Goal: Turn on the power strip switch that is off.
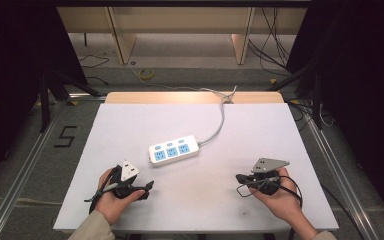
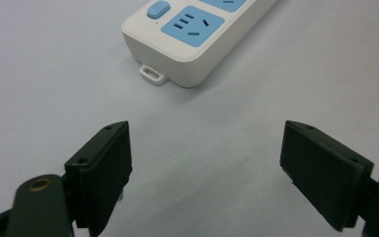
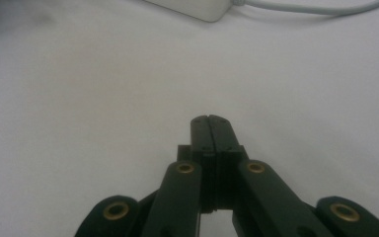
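A white power strip (image 1: 174, 150) with blue sockets lies in the middle of the white table (image 1: 130, 125), and its cord (image 1: 219, 125) runs to the far edge. My left gripper (image 1: 146, 189) rests near the front left in a person's hand, below the strip. In the left gripper view my left gripper (image 2: 205, 133) stands open with nothing between its jaws, and the strip's end (image 2: 192, 39) lies a little ahead. My right gripper (image 1: 240, 178) is held at the front right. In the right gripper view my right gripper (image 3: 210, 119) is shut on nothing, with the strip's other end (image 3: 192, 9) and cord (image 3: 316, 8) far ahead.
The strip's small mounting tab (image 2: 152, 74) sticks out toward the left gripper. Black cables (image 1: 290, 187) trail from the right gripper over the hand. Beyond the table are floor cables (image 1: 145, 74), wooden furniture legs (image 1: 122, 40) and dark stands (image 1: 45, 95) at both sides.
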The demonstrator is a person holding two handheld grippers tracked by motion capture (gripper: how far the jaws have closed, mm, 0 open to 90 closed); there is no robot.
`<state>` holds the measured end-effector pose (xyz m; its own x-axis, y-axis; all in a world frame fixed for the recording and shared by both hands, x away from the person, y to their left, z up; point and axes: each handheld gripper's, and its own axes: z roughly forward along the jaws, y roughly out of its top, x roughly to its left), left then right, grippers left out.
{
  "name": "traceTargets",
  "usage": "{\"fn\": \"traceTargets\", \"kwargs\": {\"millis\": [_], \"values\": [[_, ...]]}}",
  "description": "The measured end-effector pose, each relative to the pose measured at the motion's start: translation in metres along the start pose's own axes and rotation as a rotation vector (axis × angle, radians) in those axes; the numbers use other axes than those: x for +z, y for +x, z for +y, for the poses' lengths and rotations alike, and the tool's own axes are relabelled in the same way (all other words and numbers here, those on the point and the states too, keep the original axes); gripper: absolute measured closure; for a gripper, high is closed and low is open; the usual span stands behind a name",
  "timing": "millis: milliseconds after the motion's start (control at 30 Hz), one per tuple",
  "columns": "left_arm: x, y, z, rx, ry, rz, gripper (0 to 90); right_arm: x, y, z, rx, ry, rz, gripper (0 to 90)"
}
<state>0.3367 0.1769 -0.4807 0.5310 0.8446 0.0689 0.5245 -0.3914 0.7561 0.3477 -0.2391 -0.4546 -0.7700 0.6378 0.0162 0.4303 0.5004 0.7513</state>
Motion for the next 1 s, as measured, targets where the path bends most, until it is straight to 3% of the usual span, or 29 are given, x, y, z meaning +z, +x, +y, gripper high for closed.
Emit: {"fn": "traceTargets", "kwargs": {"millis": [500, 1000], "values": [[0.000, 0.000, 0.000, 0.003, -0.001, 0.000, 20.3, 0.015, 0.012, 0.023, -0.038, 0.019, 0.010, 90.0], [0.000, 0.000, 0.000, -0.003, -0.001, 0.004, 20.7, 0.024, 0.015, 0.038, -0.035, 0.035, 0.007, 90.0]]}}
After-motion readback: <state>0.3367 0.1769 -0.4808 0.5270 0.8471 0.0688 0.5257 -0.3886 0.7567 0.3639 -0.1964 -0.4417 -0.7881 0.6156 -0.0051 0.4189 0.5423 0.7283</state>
